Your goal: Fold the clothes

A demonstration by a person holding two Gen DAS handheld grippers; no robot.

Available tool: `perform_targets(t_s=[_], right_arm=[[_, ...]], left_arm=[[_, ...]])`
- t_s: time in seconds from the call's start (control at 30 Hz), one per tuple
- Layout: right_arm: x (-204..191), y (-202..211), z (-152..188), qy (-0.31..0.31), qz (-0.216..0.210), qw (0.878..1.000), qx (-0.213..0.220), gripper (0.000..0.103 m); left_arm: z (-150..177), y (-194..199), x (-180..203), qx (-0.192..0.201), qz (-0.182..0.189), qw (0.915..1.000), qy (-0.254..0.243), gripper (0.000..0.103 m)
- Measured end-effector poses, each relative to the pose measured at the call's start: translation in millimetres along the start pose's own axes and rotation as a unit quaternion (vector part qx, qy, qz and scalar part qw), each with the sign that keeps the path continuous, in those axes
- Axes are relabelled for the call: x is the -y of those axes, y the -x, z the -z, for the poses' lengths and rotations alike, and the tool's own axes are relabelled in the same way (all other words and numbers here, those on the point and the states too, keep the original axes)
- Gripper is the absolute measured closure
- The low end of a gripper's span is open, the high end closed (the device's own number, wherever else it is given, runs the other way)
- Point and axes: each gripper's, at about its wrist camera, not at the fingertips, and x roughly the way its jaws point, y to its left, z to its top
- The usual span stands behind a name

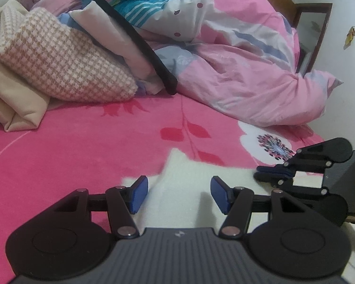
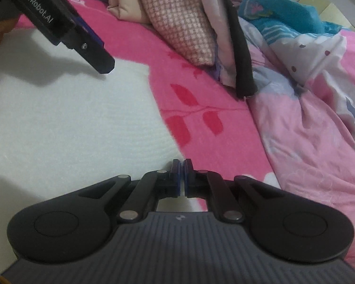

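Left wrist view, one white garment (image 1: 189,172), left claw (image 1: 178,195) parted, right claw (image 2: 181,177) pinched together

The pink bed sheet (image 1: 82,146) lies bare around the white garment (image 2: 59,118). At twelve o'clock a houndstooth cushion (image 1: 59,61) and black strap (image 1: 142,45) block passage; the rumpled pink duvet (image 1: 260,78) walls off two o'clock.

Left gripper (image 1: 178,195): black linkage arms on round black housings; silver pivot pins; ribbed grey body with a small white logo.
Left fingers (image 1: 138,193): flat blue pads on black carriers.
Right gripper (image 2: 181,177): same black linkage, silver pins, ribbed grey body with a white logo.
Right fingers (image 2: 176,174): blue pads, black backing.
Marking: white "GenRobot.AI" lettering on the left gripper's black side; one small screw near its tip.
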Motion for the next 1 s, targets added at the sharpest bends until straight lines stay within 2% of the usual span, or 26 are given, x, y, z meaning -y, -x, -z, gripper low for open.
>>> perform_targets(t_s=[0.1,0.27,0.37,0.47,0.6,0.83,1.0], right_arm=[[-1.7,-2.0,1.5,-0.003,0.008,1.0,-0.002,0.102],[-4.9,-21.2,10.4,-0.013,-0.003,1.0,-0.02,0.102],[10.6,-12.1,8.1,-0.066,-0.019,0.998,-0.01,0.099],[35.7,3.2,13.3,-0.144,-0.039,0.989,-0.003,0.095],[61.2,32.6,26.6,-0.185,-0.017,0.983,0.013,0.093],[63.5,53.7,53.6,-0.157,-0.017,0.987,-0.016,0.093],[45.8,40.0,54.7,-0.087,-0.036,0.995,-0.039,0.092]], left_arm=[[0.2,-1.5,-1.1,-0.003,0.0,1.0,0.001,0.043],[2.1,-9.4,0.9,-0.016,-0.011,0.9998,-0.008,0.043],[3.5,-9.4,4.2,-0.016,-0.019,0.9995,-0.017,0.043],[3.8,-10.1,4.9,-0.017,-0.021,0.9995,-0.019,0.043],[3.8,-10.4,6.0,-0.017,-0.023,0.9994,-0.02,0.043],[3.5,-10.8,5.8,-0.018,-0.023,0.9994,-0.019,0.043],[3.2,-11.2,6.3,-0.019,-0.025,0.9993,-0.021,0.043]])
